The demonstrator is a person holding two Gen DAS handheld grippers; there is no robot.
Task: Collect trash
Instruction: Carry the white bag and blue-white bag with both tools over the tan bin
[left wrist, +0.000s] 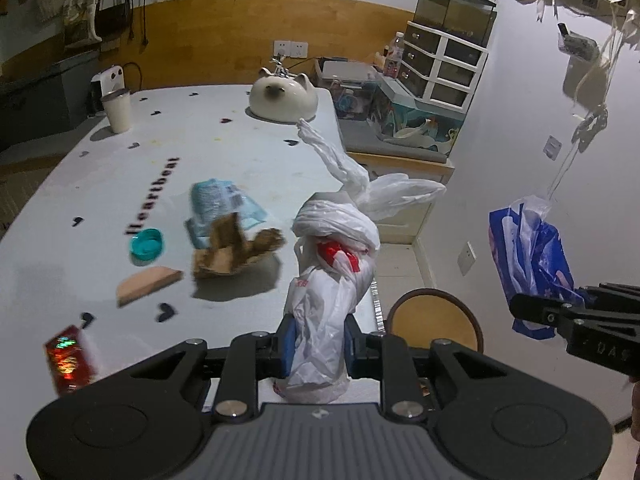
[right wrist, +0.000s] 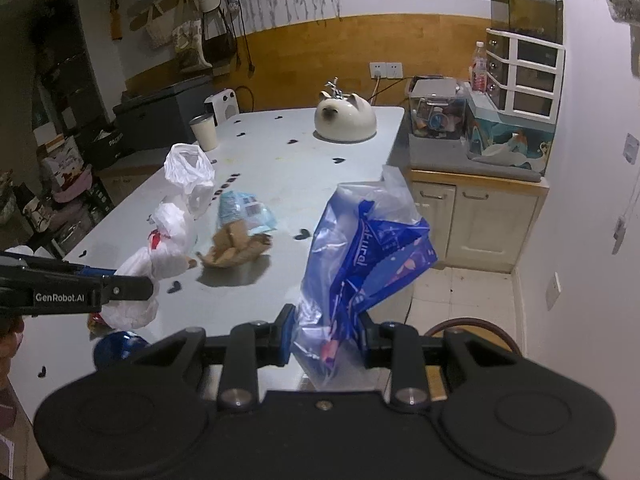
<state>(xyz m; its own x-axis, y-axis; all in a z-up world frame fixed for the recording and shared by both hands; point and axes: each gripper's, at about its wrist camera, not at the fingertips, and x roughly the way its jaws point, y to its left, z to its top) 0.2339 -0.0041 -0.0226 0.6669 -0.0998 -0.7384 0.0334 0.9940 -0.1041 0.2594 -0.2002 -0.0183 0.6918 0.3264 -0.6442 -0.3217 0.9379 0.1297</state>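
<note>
My left gripper (left wrist: 319, 344) is shut on a white plastic bag (left wrist: 328, 304) with red print, held above the table's right edge; it also shows in the right wrist view (right wrist: 160, 240). My right gripper (right wrist: 327, 336) is shut on a blue and clear plastic bag (right wrist: 360, 248), held over the table's near right corner; it also shows in the left wrist view (left wrist: 528, 256). On the table (left wrist: 240, 140) lie crumpled brown paper (left wrist: 236, 248), a light blue wrapper (left wrist: 220, 200), a teal cap (left wrist: 147, 245), a tan wedge (left wrist: 148, 284) and a red packet (left wrist: 68, 356).
A white cat-shaped ceramic dish (left wrist: 284, 98) and a white cup (left wrist: 117, 111) stand at the table's far end. A round stool (left wrist: 436, 316) stands by the table's right side. A cabinet with drawers and boxes (right wrist: 480, 184) lines the right wall.
</note>
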